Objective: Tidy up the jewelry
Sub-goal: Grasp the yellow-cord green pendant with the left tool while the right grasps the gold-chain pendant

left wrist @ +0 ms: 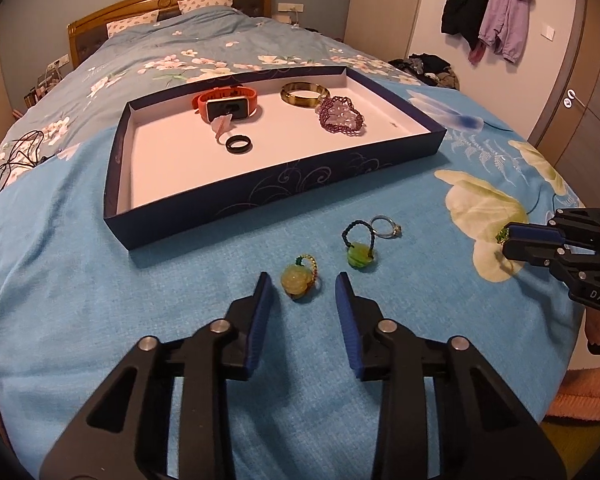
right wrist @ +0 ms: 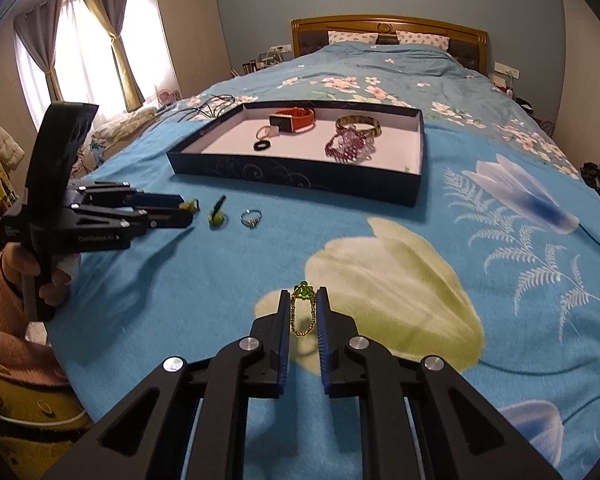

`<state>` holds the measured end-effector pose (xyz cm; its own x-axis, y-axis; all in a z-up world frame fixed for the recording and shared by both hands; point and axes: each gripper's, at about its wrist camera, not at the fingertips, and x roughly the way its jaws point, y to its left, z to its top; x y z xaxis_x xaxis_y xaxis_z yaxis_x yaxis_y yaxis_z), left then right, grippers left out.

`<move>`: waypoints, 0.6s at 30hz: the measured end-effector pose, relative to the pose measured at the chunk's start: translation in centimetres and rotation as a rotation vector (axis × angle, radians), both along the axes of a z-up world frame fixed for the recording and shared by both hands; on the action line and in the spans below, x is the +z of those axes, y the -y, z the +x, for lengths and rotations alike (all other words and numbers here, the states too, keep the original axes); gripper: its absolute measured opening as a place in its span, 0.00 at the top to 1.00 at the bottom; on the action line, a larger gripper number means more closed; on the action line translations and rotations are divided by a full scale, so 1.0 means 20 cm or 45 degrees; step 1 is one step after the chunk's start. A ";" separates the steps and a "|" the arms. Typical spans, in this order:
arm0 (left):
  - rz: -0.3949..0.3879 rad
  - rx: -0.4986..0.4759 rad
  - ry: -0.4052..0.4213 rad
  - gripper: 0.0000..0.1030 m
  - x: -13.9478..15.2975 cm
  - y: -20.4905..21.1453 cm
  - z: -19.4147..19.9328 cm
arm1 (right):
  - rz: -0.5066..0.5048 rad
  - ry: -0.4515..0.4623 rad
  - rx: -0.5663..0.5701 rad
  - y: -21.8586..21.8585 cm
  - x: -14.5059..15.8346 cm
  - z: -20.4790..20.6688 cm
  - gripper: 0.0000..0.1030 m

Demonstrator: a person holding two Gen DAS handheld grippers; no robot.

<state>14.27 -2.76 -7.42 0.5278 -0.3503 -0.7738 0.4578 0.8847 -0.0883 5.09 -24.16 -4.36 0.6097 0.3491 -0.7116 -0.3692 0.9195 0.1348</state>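
Note:
A dark blue tray (left wrist: 260, 196) with a white floor lies on the blue bedspread. It holds an orange watch (left wrist: 228, 106), a gold bangle (left wrist: 305, 94), a purple bead bracelet (left wrist: 342, 116) and a black ring (left wrist: 240, 145). In front of it lie a silver ring (left wrist: 384, 227), a green bead ring on dark cord (left wrist: 360, 258) and a yellow-green bead ring (left wrist: 298, 285). My left gripper (left wrist: 304, 280) is open, its pads either side of the yellow-green ring without touching it. My right gripper (right wrist: 303, 300) is shut on a small green beaded ring with a gold chain (right wrist: 302, 292).
Black cables (left wrist: 16, 156) trail on the bed left of the tray. A hand in a pink sleeve (right wrist: 4, 304) holds the left gripper (right wrist: 190, 210) at the bed's near left edge. Coats (left wrist: 488, 8) hang on the wall to the right.

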 end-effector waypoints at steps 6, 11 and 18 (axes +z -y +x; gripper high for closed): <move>-0.001 0.015 -0.006 0.82 0.00 -0.01 0.02 | 0.027 0.007 0.008 -0.03 0.01 0.04 0.89; 0.005 0.018 0.004 0.83 0.00 -0.01 0.02 | 0.045 0.012 0.017 -0.05 0.01 0.06 0.89; -0.025 0.039 0.023 0.83 0.02 -0.03 0.00 | 0.061 0.025 0.026 -0.07 0.02 0.09 0.89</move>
